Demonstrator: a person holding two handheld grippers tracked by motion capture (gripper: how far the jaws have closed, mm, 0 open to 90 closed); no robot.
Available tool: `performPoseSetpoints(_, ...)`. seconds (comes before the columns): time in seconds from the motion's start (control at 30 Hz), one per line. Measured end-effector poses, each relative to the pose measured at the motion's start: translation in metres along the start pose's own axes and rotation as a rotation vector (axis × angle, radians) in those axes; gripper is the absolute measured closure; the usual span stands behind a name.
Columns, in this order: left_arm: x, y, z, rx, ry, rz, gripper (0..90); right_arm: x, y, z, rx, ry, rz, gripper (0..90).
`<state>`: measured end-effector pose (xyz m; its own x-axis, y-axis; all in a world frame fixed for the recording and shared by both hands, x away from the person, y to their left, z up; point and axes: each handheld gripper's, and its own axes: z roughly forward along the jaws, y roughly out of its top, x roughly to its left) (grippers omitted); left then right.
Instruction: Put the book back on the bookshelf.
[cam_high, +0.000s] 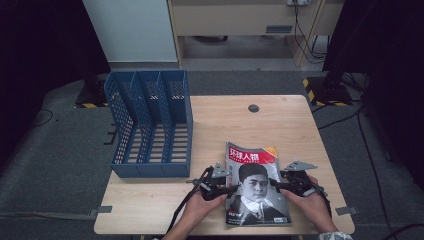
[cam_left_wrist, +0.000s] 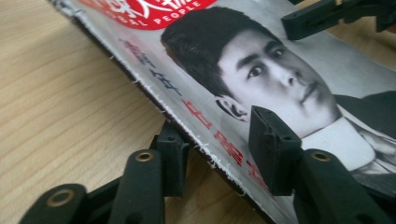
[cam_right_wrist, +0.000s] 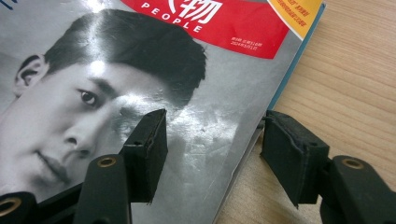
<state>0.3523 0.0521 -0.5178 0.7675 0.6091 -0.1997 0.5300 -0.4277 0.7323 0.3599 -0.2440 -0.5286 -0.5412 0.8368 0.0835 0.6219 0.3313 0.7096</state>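
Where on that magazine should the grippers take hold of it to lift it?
Probably at the two long edges, one from each side. The magazine lies flat on the table, too thin to pinch from above. The left gripper and right gripper each already straddle an edge, one jaw over the cover, one outside.

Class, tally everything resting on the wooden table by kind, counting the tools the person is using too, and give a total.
Magazine: 1
Blue file rack: 1
Hand-held gripper: 2, the left and the right, one at each side edge of the magazine
Total: 4
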Motion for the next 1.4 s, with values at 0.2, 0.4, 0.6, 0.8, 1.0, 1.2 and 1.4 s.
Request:
performPoseSetpoints(0.2,0.004,0.017,0.009,0.072,-0.072,0.004,33.4,-0.001,0.0,0.001,-0.009,0.005,0.001,39.2)
performPoseSetpoints(0.4,0.014,0.039,0.017,0.088,-0.107,-0.059,14.9,-0.002,-0.001,0.002,-0.017,0.014,-0.004,39.2)
performPoseSetpoints(0.6,0.029,0.058,0.02,0.04,-0.084,-0.106,8.4,-0.003,-0.001,0.003,-0.024,0.026,-0.014,39.4)
performPoseSetpoints(0.8,0.034,0.068,0.023,0.045,-0.023,-0.058,21.5,-0.003,-0.001,0.004,-0.03,0.031,-0.02,39.9)
performPoseSetpoints(1.0,0.039,0.075,0.023,0.035,-0.006,-0.007,35.7,-0.005,-0.001,0.007,-0.052,0.051,-0.026,41.4)
performPoseSetpoints(1.2,0.043,0.083,0.023,0.032,-0.029,0.004,43.1,-0.004,-0.001,0.008,-0.065,0.053,-0.048,42.5)
performPoseSetpoints(1.4,0.044,0.094,0.026,0.073,-0.027,0.017,43.7,-0.003,-0.001,0.008,-0.068,0.046,-0.059,42.6)
